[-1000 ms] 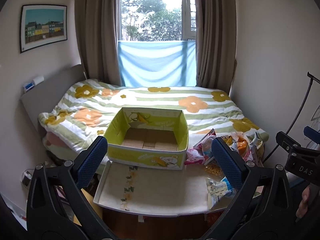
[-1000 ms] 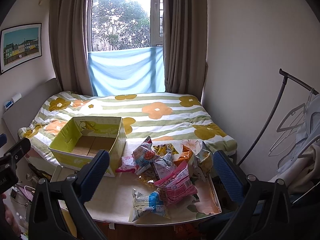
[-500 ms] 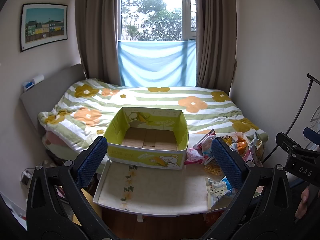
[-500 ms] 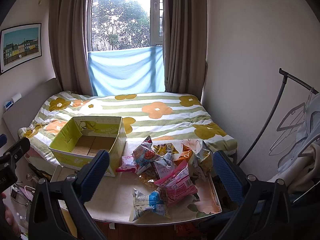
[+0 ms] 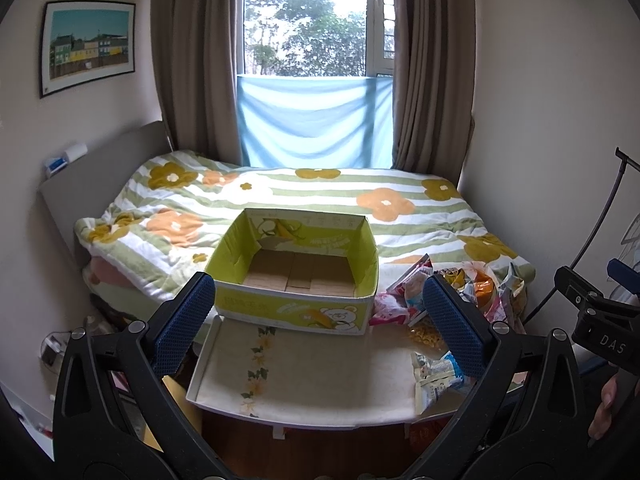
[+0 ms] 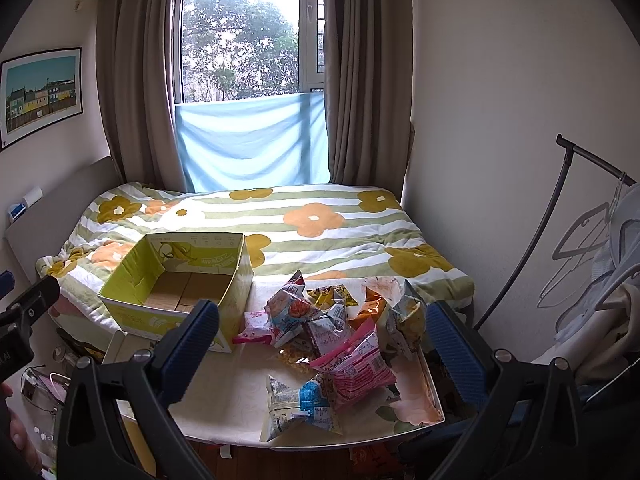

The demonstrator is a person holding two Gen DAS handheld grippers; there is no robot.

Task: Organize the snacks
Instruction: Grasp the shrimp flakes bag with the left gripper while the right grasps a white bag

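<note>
Low in both frames stands a small white desk with a raised rim and a printed flower strip, set against the foot of a bed under a soft quilt striped green and white with orange and ochre blossoms. On the desk's left side, centre of the left view, sits an open yellow-green cardboard box, rectangular, its brown floor bare and a corn cartoon printed on its walls. The snacks lie heaped at the lower centre of the right view: crinkled glossy packets, a pink one on top and a blue-and-white one nearest the front edge, just right of the box. A metal clothes rack with hangers fills the right edge. Nothing lies between tools and desk. The left tongs and right tongs both hang released, textured blue pads spread wide, grasping nothing.
</note>
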